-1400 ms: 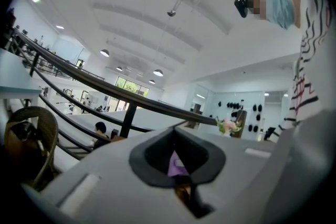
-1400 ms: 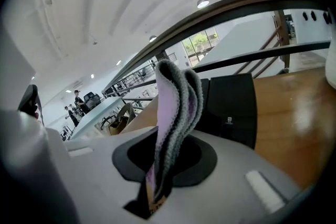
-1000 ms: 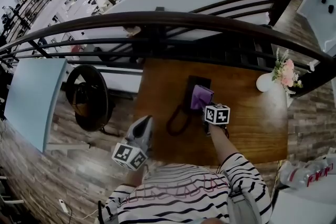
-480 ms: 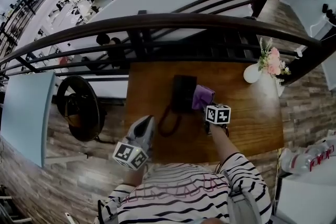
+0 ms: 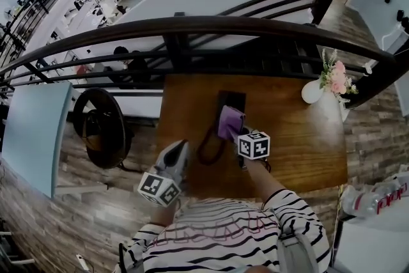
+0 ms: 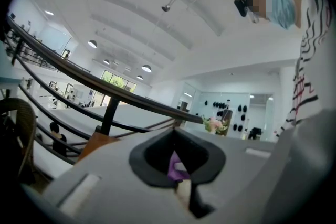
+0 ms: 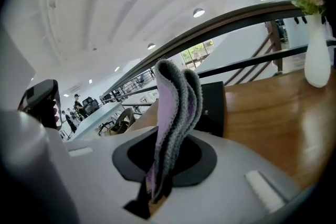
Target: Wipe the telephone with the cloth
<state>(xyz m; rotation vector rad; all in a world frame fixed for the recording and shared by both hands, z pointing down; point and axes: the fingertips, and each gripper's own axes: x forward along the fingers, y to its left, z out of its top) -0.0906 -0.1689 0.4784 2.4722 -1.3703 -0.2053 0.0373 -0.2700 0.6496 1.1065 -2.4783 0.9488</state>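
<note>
- Cloth (image 5: 230,123): clamped in my right gripper (image 5: 239,133), draped on the telephone (image 5: 233,99) at the middle of the table (image 5: 300,131).
- Left gripper (image 5: 178,149): jaws together, empty, held aside.
- Progress: wiping seemingly under way; most of it left.

So the telephone (image 5: 231,99) sits toward the back middle of the tabletop (image 5: 300,137), with its cord (image 5: 208,147) looping out to the front-left. The cloth (image 5: 230,122) lies on top of the telephone, pinched in the right hand-held gripper (image 5: 239,136) just in front of it. The left hand-held gripper (image 5: 174,156) is over by the near-left corner, well apart from the telephone. The vase (image 5: 313,91) is at the back-right corner, and the railing (image 5: 192,25) runs right behind the tabletop.
</note>
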